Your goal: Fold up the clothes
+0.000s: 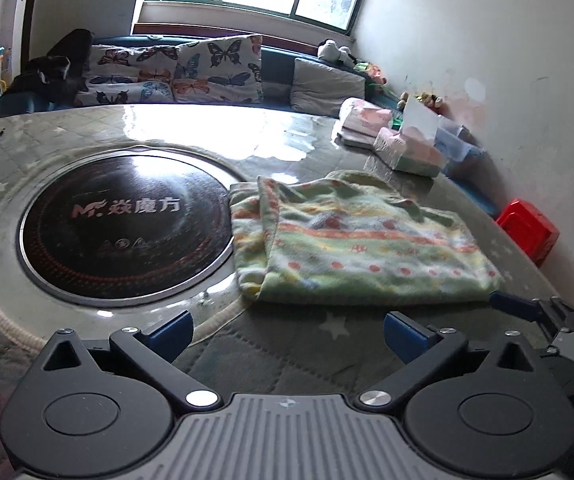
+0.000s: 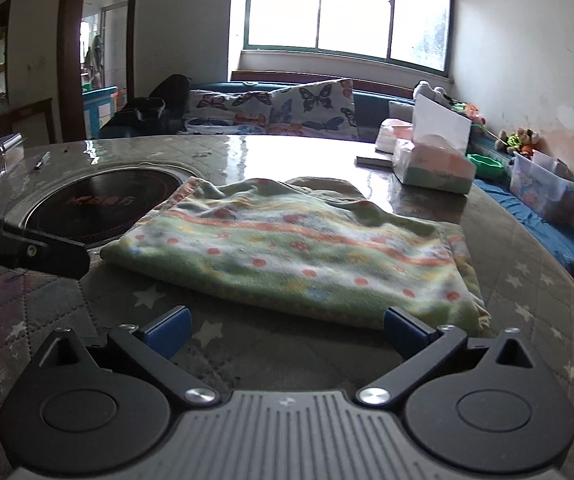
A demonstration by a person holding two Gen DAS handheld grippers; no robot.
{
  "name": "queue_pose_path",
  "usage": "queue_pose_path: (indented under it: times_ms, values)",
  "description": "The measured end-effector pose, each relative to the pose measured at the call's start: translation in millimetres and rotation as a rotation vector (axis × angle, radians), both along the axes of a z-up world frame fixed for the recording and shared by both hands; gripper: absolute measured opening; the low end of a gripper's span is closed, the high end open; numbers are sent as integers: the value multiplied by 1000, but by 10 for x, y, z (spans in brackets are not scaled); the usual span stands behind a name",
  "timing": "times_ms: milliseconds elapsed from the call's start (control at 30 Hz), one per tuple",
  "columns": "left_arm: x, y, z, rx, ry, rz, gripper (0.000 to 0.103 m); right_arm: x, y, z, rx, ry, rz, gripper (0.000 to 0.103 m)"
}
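Left wrist view first: the left gripper point(image 1: 287, 334) hangs low over the quilted table point(image 1: 87, 360), its blue fingers spread wide with nothing between them. And the garment point(image 1: 351, 244) lies ahead and off to the right of that claw, well clear of its tips, just beside the round black cooktop point(image 1: 127, 220) set into the table.

Over to the right wrist view, and it's a closer affair! The right gripper point(image 2: 287, 330) is spread too, holding nothing, and the garment point(image 2: 299, 256) sits straight ahead with its near edge right at the right-hand fingertip; whether it touches I cannot tell. So the right claw is plainly the nearer of the two. The cloth's long axis runs left to right across that claw's line.

Now the garment itself: soft, fleecy, pale green with orange and yellow bands and little red spots. It lies as a flattish rectangle in more than one layer, with doubled edges showing at its left end beside the cooktop, a thick near edge, and a rumple along the far side. Folded over at least once, I'd judge. That fits a fold partway along, or a finished bundle just set down.

A tissue box point(image 2: 431, 164) stands far right, well apart.
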State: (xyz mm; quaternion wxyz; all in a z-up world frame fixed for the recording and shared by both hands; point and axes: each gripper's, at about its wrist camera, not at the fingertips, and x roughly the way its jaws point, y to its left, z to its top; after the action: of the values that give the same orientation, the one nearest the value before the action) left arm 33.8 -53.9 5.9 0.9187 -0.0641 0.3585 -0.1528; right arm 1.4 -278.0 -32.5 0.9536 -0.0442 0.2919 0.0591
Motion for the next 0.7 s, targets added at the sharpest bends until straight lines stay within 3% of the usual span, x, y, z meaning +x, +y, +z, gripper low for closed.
queue_pose_path:
  times_ms: [300,700]
  values:
    - [-145,-30,1,58,-32,1,103,-65,-17,-8,2,1,-32,103]
    - [-219,-101,-4,80,-37,0,103,-123,-28,-6,8,1,-53,103]
